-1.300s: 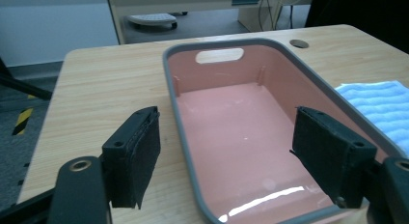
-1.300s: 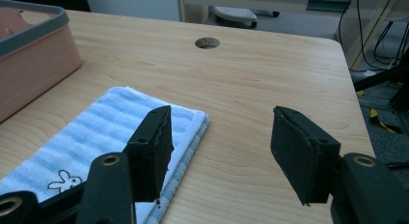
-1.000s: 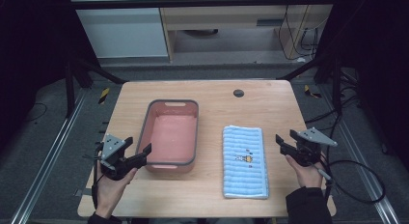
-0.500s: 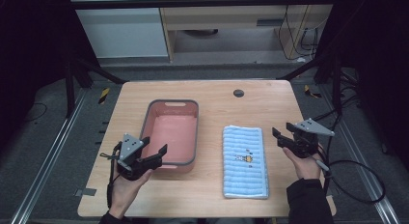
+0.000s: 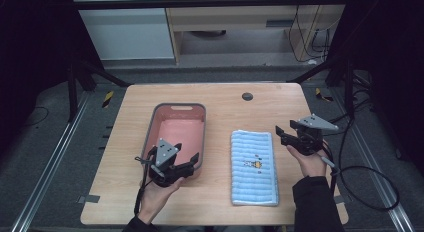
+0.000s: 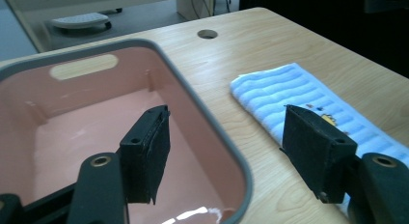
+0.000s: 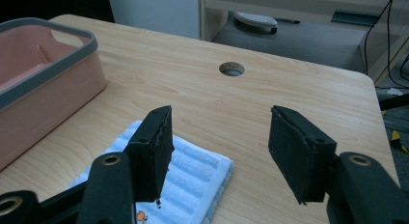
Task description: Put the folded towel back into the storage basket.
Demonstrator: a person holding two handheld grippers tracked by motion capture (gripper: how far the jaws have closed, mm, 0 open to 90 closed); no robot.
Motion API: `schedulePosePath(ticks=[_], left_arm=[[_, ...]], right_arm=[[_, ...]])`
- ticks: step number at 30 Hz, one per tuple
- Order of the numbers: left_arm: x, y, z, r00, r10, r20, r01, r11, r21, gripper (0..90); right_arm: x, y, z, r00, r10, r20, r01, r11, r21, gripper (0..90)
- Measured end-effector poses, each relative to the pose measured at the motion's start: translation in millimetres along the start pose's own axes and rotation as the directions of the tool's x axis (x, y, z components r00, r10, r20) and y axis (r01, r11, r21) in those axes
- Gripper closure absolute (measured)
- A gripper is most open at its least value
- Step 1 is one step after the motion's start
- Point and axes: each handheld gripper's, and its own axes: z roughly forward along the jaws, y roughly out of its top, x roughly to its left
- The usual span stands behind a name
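A pink basin (image 5: 177, 123) with a grey rim stands left of centre on the wooden table, with nothing in it. A blue striped towel (image 5: 252, 167) lies folded to its right. My left gripper (image 5: 192, 162) hovers at the basin's near right corner and points toward the towel. It is open, and its jaws have just been closing a little. In the left gripper view (image 6: 226, 122) the basin's rim (image 6: 193, 96) runs between the jaws, untouched, with the towel (image 6: 284, 89) behind the right jaw. My right gripper (image 5: 279, 134) stands open beside the towel's far right corner (image 7: 193, 175), holding nothing (image 7: 222, 120).
A round cable hole (image 5: 247, 96) sits in the table near its far edge. Cables trail off the right side of the table. The basin (image 7: 43, 89) shows at the left of the right gripper view. A metal frame and dark floor surround the table.
My left gripper has moved right, from the table's left part to the basin's near right corner. My right gripper has shifted slightly away from me and left, toward the towel's far end.
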Motion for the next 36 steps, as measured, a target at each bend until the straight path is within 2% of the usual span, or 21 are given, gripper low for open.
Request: schedulePosePath(ticks=[4, 9, 11, 14, 17, 18, 23, 30, 34, 36], left_arm=[[-13.8, 1.8, 9.0, 0.9997, 0.003, 0.024, -0.003, 1.0, -0.001, 33.8], [-26.9, 0.8, 19.2, 0.9987, 0.029, 0.041, -0.03, 0.9995, 0.014, 33.9], [-34.6, -0.9, 26.3, 0.9978, 0.027, 0.061, -0.028, 0.9994, 0.022, 34.0], [-42.1, -3.3, 33.0, 0.997, 0.035, 0.069, -0.037, 0.9989, 0.031, 34.1], [-46.6, -5.2, 37.7, 0.996, 0.043, 0.078, -0.046, 0.9981, 0.04, 34.2], [-51.8, -7.6, 43.2, 0.9949, 0.051, 0.087, -0.056, 0.9971, 0.051, 34.3], [-59.7, -12.3, 54.0, 0.9934, 0.052, 0.102, -0.059, 0.9956, 0.072, 34.9], [-68.8, -24.0, 67.2, 0.9919, 0.05, 0.117, -0.062, 0.9927, 0.103, 36.2], [-73.6, -31.7, 74.5, 0.9906, 0.058, 0.124, -0.074, 0.989, 0.128, 37.2], [-75.8, -35.7, 77.2, 0.9904, 0.049, 0.13, -0.067, 0.9886, 0.135, 37.8]], right_arm=[[-2.0, 2.1, 6.0, 1.0, 0.004, 0.001, -0.004, 0.9999, 0.009, 41.1], [-2.9, 3.8, 12.1, 1.0, -0.003, 0.009, 0.003, 1.0, 0.009, 40.4], [-4.7, 4.2, 17.5, 1.0, -0.001, 0.004, 0.001, 0.9999, 0.012, 39.9], [-6.4, 3.3, 22.4, 0.9999, 0.011, -0.001, -0.011, 0.9997, 0.023, 39.6], [-7.2, 2.4, 25.4, 1.0, 0.004, 0.004, -0.004, 0.9996, 0.028, 39.4], [-8.5, 1.5, 28.9, 0.9999, 0.0, 0.014, -0.001, 0.9995, 0.031, 39.2], [-13.6, 0.1, 36.8, 0.9997, 0.019, 0.012, -0.019, 0.9992, 0.036, 39.4], [-17.0, -4.9, 50.3, 0.9999, 0.01, 0.007, -0.01, 0.9979, 0.063, 40.0], [-15.3, -9.9, 58.8, 0.9999, 0.012, -0.009, -0.011, 0.9966, 0.082, 40.8], [-13.4, -14.2, 64.8, 0.9999, 0.001, -0.01, 0.001, 0.9946, 0.104, 41.4]])
